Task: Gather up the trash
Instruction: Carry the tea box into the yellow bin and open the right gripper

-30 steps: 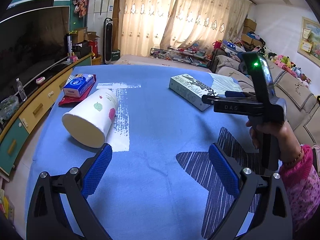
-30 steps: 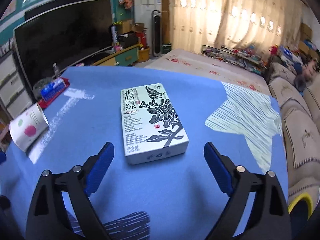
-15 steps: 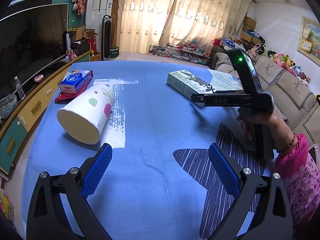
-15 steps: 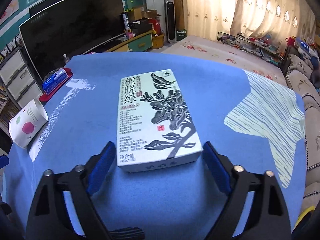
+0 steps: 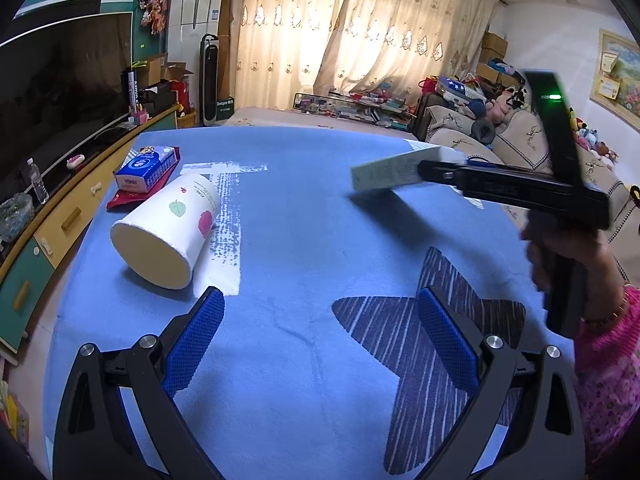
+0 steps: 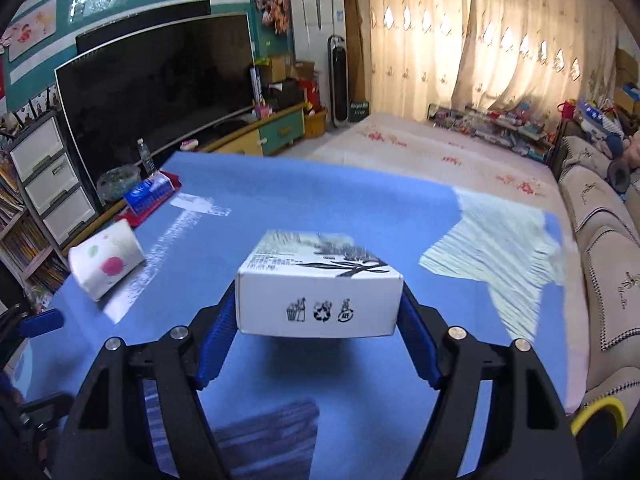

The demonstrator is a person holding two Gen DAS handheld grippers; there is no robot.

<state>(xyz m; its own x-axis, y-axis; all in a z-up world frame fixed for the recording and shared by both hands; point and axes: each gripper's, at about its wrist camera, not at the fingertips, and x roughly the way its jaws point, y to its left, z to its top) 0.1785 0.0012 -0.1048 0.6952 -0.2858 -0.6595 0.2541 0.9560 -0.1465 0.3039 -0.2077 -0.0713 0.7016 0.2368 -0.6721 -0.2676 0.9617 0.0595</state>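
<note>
R fingers (image 6: 414,336) clamp box (image 6: 318,304) off tablecloth (image 6: 280,200); cup (image 6: 106,264) far left.

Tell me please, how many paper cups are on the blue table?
1. The paper cup lies on its side on the table's left part, beside the tissue pack, ahead of the open left gripper. No other cup shows.

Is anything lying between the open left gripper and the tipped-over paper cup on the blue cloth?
Nothing visible: only bare blue tablecloth lies between the left gripper and the white paper cup on its side, ahead and to its left.
</note>
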